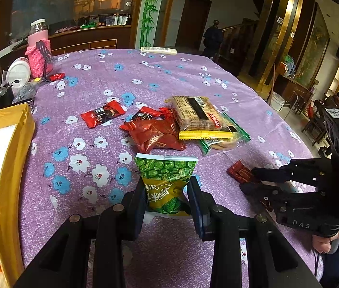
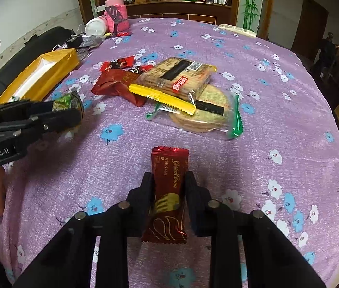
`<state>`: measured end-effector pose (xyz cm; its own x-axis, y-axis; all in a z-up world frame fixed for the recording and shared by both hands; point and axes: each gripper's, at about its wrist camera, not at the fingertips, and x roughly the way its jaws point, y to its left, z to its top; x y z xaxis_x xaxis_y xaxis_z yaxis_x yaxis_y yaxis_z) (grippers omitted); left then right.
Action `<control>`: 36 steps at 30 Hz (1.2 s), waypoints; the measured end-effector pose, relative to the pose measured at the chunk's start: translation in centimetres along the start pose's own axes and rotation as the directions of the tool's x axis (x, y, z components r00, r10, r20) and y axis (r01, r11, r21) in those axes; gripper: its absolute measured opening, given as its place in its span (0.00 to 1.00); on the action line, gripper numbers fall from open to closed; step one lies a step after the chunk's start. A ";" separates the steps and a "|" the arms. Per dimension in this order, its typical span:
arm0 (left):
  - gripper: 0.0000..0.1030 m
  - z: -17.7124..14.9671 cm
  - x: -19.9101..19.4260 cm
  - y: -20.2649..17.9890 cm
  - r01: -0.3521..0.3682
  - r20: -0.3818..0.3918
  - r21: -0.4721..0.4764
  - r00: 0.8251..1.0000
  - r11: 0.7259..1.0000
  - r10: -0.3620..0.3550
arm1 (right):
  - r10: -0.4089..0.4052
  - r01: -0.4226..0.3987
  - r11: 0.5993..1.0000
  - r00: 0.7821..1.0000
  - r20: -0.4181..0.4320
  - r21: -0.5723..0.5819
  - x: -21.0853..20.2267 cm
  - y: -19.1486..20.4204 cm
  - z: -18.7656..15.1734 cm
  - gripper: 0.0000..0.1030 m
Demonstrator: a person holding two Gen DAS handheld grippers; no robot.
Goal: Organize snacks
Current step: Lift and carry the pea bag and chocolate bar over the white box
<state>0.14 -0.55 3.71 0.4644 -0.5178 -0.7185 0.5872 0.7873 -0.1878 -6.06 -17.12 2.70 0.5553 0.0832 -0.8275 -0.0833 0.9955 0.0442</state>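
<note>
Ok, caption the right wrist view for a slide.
Right gripper clamps a dark red foil snack packet above the purple floral tablecloth.

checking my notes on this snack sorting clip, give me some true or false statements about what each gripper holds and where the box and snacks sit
1. The left gripper holds a green pea packet. True.
2. The right gripper is open. False: it is shut on a dark red wafer bar.
3. The yellow box sits to the left of the snack pile. True.
4. The cracker pack lies beneath the round biscuit pack. False: it lies on top.
</note>
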 end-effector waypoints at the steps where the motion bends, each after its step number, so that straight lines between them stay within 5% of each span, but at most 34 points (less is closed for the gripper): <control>1: 0.33 0.0 0.0 0.1 0.000 0.000 -0.001 1.000 1.000 0.000 | 0.013 -0.013 1.000 1.000 0.003 0.011 0.0 -0.1 0.0 0.25; 9: 0.33 0.1 -0.4 0.6 0.019 0.009 -0.021 1.000 1.000 -0.019 | 0.064 -0.076 0.991 0.992 0.109 0.108 -1.6 -1.4 0.7 0.25; 36: 0.33 0.1 -1.2 0.7 0.042 0.001 -0.050 0.999 0.998 -0.042 | 0.085 -0.125 0.962 0.982 0.170 0.241 -3.2 -2.7 1.4 0.25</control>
<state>0.06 0.65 4.51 0.4401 -0.5505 -0.7094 0.5725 0.7806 -0.2506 -6.40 -20.05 6.01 0.6788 0.1740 -0.7134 0.0500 0.9583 0.2813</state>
